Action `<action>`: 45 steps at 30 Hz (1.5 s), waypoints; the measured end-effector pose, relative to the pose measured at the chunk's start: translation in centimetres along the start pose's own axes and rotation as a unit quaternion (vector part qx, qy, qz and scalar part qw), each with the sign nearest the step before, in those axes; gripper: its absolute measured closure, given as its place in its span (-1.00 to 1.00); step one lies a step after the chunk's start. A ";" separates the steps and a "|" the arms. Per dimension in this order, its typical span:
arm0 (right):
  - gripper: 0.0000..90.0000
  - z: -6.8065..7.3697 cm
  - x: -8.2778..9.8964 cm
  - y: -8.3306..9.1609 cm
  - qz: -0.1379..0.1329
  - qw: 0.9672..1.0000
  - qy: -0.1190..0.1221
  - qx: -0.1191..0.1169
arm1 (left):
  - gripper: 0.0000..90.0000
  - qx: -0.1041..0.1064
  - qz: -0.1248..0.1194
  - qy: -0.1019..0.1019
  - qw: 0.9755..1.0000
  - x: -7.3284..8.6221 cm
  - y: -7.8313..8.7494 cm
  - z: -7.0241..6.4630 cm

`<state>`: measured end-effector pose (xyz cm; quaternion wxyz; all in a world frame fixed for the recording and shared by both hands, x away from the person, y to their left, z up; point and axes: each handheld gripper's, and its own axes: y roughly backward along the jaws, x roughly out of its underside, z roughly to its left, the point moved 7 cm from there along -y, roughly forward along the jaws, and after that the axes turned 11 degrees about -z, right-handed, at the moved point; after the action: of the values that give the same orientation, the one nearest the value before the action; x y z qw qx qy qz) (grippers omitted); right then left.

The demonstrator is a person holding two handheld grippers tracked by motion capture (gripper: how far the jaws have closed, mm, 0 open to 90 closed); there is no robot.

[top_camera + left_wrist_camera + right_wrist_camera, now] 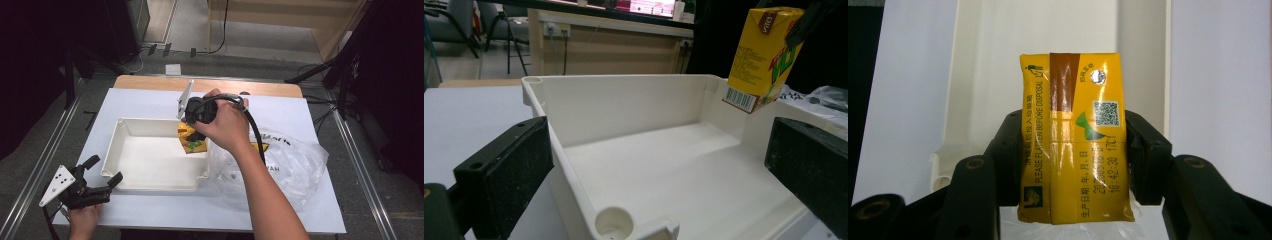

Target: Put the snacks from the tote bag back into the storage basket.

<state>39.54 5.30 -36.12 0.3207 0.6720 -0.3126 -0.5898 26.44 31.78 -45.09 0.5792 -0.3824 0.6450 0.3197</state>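
Note:
A yellow drink carton (191, 139) hangs over the right end of the white tray (131, 172), and my right gripper (196, 134) is shut on it from above. In the right gripper view the carton (1073, 140) sits between both black pads, top face toward the camera. Seen from the left gripper view, the same carton (764, 55) floats tilted above the tray's far right corner, clear of the tray floor (664, 175). My left gripper (102, 175) rests at the table's front left, jaws open, aimed at the tray's near corner with nothing between them.
A crumpled clear plastic bag (285, 162) lies just right of the tray on the white table cover (150, 100). The table's wooden far edge (150, 82) shows behind. Dark floor and rails flank both sides.

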 end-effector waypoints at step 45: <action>0.15 0.7 3.1 -3.3 -0.012 1.000 -0.011 -0.025 | -1.00 -0.001 0.001 0.000 1.000 0.0 0.0 0.0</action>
<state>39.37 4.77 -40.68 0.3270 0.6609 -0.2928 -0.6087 26.43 31.80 -45.10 0.5787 -0.3823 0.6450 0.3208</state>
